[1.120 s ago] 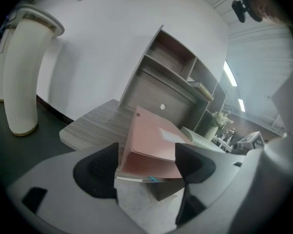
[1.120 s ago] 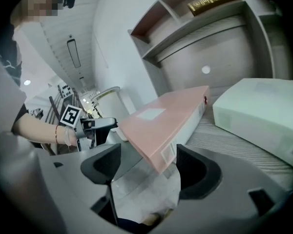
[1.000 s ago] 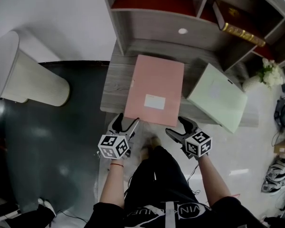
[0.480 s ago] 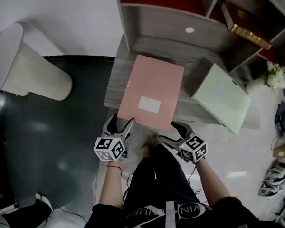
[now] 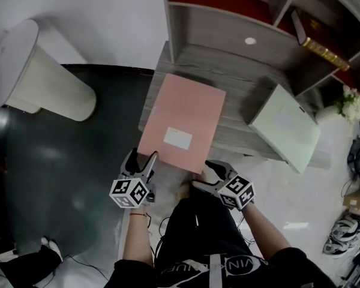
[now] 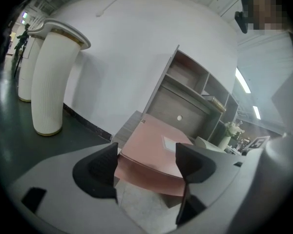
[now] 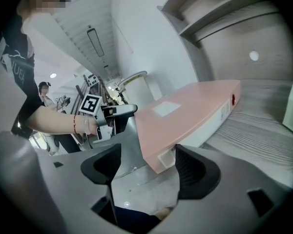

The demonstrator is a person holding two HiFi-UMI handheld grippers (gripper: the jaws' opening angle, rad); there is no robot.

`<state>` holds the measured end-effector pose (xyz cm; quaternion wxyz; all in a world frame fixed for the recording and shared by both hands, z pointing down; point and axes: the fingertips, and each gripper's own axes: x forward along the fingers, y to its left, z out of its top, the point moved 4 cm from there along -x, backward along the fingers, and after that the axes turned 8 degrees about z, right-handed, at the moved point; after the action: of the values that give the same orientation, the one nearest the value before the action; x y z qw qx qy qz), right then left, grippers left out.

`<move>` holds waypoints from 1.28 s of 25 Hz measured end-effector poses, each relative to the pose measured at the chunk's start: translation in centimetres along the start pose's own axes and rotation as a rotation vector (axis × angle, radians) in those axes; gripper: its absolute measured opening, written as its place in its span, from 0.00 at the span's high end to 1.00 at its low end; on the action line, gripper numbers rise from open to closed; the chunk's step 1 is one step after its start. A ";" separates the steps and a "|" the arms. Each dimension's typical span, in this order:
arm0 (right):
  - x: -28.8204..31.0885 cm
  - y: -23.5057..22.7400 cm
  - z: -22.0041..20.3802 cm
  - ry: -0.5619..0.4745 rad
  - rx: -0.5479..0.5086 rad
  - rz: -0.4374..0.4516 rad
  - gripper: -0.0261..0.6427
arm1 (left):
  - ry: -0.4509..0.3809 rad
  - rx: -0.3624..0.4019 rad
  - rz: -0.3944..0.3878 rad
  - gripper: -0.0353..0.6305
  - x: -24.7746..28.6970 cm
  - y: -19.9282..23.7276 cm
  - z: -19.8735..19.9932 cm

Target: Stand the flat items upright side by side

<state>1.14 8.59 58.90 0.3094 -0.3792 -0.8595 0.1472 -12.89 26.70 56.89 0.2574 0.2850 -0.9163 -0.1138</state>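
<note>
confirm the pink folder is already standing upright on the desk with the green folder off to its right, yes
Not quite. The pink folder is not standing upright: it lies flat on the desk, with its near edge sticking out past the desk's front edge, as the head view shows. The green folder is indeed off to its right.

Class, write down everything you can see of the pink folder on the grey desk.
The pink folder is a thick, rectangular file with a matte pink cover, a white label near its front and a white side. It lies flat on the grey desk, slightly skewed, its near edge overhanging. The left tool and right tool, both open, flank its near corners; contact is unclear.
</note>
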 end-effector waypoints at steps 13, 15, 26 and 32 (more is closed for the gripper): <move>0.3 -0.3 1.0 0.013 -0.057 0.056 0.45 | 0.016 -0.423 0.069 0.33 -0.9 -0.6 -6.0; 0.0 -0.8 1.4 -0.009 -0.052 0.035 0.45 | 0.016 -0.518 0.041 0.32 -0.5 -1.3 -6.9; -1.3 -2.6 1.7 -0.027 -0.062 -0.047 0.45 | 0.026 -0.763 -0.081 0.35 2.5 -5.1 -8.2; -3.8 -4.4 3.7 -0.060 -0.255 -0.242 0.46 | 0.063 -0.779 -0.069 0.41 1.9 -5.6 -6.8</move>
<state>-1.73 2.76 56.58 0.2485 -0.3046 -0.9194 0.0099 -7.97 20.62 61.38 0.3702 0.1998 -0.7862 -0.4526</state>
